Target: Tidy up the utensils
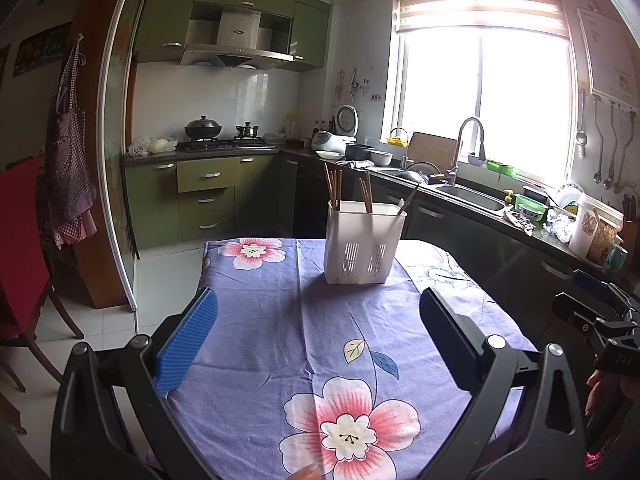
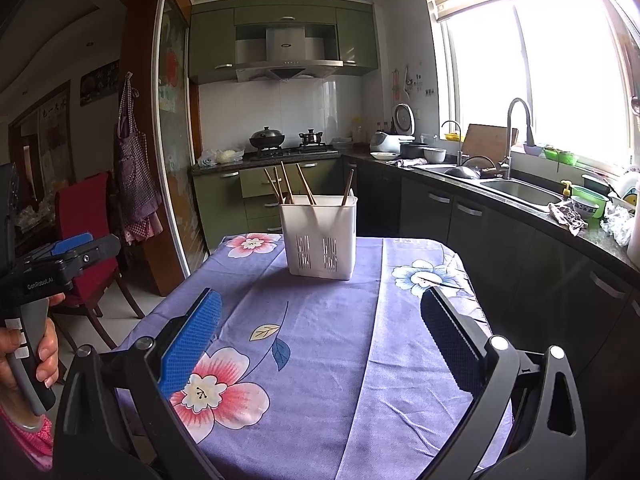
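Note:
A white slotted utensil holder (image 1: 362, 242) (image 2: 319, 236) stands upright on the far half of a table under a purple flowered cloth (image 1: 304, 320) (image 2: 320, 340). Several brown chopsticks (image 1: 334, 188) (image 2: 286, 188) lean inside it, split between its compartments. My left gripper (image 1: 320, 320) hovers open over the near part of the cloth, nothing between its blue pads. My right gripper (image 2: 320, 320) is open too, likewise well short of the holder. In the right wrist view the left gripper (image 2: 72, 250) appears at the left edge, held by a hand.
A dark kitchen counter with a sink (image 2: 516, 192) and dishes runs along the right. Green cabinets and a stove (image 1: 224, 144) lie beyond the table. A red chair (image 2: 86, 240) stands to the left on the tiled floor.

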### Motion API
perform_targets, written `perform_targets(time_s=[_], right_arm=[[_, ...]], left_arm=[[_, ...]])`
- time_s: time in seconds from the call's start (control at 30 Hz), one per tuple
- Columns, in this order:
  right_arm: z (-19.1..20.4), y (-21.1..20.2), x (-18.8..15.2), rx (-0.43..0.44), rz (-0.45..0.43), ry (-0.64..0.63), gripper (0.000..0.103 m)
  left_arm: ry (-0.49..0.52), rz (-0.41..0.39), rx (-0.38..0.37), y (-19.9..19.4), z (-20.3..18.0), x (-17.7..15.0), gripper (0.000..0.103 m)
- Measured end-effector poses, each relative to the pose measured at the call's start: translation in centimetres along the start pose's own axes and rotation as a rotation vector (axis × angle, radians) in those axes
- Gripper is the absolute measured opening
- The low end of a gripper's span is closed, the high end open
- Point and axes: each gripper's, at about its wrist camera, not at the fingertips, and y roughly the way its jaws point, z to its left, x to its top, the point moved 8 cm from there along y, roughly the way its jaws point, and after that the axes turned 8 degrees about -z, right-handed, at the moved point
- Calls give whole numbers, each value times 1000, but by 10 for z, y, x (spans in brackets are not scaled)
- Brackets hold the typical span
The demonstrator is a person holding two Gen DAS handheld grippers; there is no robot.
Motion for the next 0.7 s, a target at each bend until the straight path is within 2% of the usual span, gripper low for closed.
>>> perform_targets(time_s=[0.7], right_arm=[[5, 1, -3, 3, 4, 4, 98]], left_arm=[[-14, 4, 2, 0, -2, 0, 96]])
